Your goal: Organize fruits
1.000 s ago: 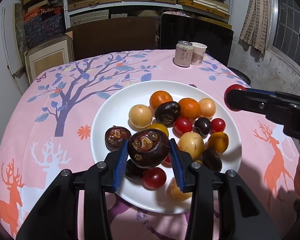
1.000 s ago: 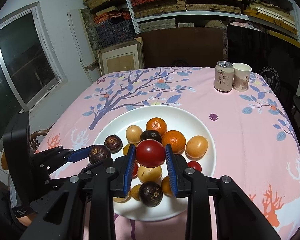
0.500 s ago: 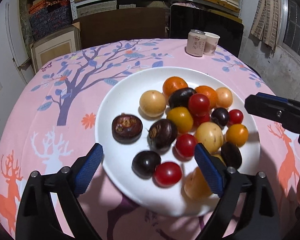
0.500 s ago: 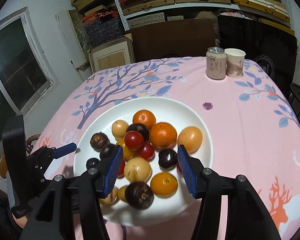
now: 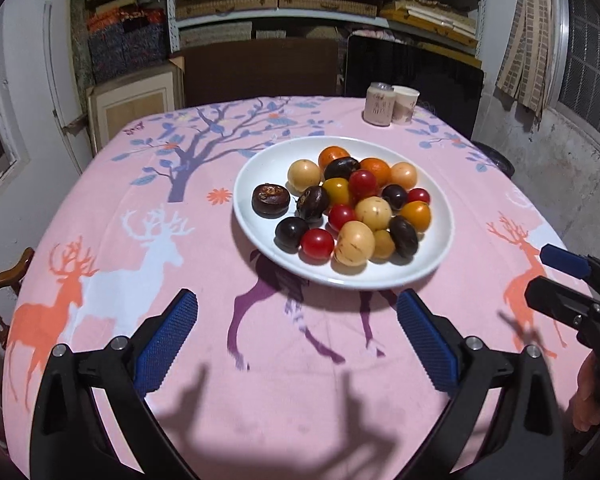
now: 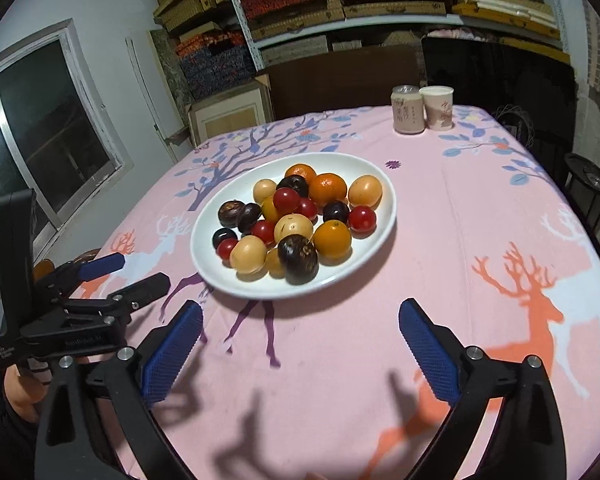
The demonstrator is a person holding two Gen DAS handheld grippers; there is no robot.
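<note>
Glossy ceramic-looking plate (image 5: 260, 160); matt printed cloth tablecloth (image 5: 140, 184).

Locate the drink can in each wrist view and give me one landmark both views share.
Left wrist view: the drink can stands at upper centre-right, on the far edge of the pink tablecloth, touching the left side of a paper cup.
Right wrist view: the same can sits upper right of centre, again left of the cup.
Shared landmark: the white plate of fruit, nearer the camera than the can in both views.
</note>
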